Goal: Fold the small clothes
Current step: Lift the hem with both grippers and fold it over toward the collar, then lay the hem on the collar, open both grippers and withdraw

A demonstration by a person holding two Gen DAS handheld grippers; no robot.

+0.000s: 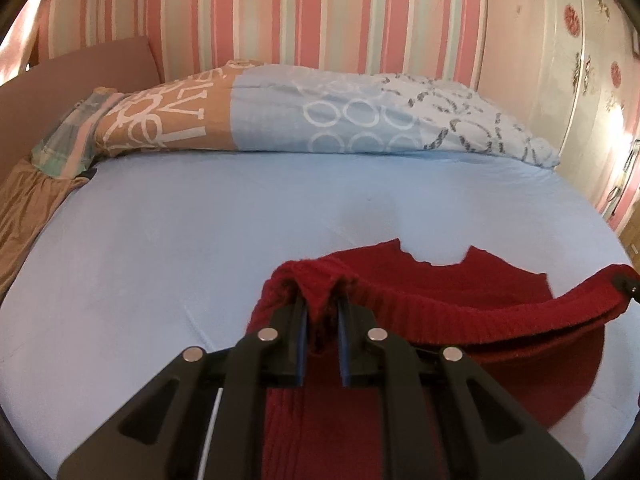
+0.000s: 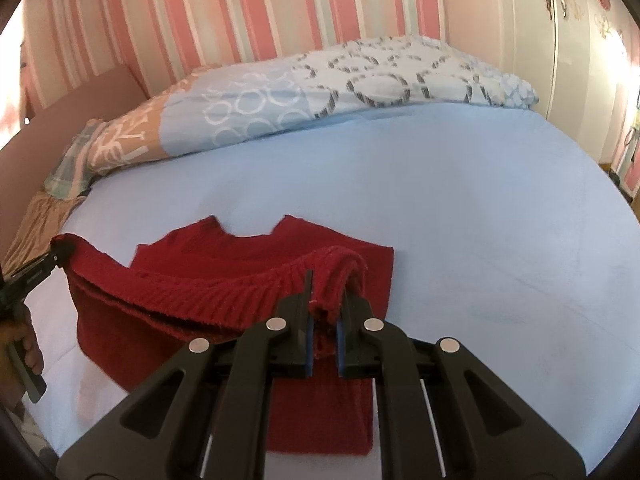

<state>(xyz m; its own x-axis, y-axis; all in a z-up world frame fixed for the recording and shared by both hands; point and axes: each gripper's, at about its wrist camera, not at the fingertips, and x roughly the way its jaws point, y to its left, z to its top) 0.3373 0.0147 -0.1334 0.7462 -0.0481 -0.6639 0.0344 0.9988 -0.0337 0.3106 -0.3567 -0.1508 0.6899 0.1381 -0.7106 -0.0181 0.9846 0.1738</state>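
Red knit sweater, soft and limp, sagged between left gripper and right gripper, both clamped on ribbed hem corners at twelve o'clock.

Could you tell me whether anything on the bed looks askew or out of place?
Nothing stands out. The red ribbed knitted sweater is mid-fold, its hem lifted by the left claw and right claw over the smooth light blue bedsheet.
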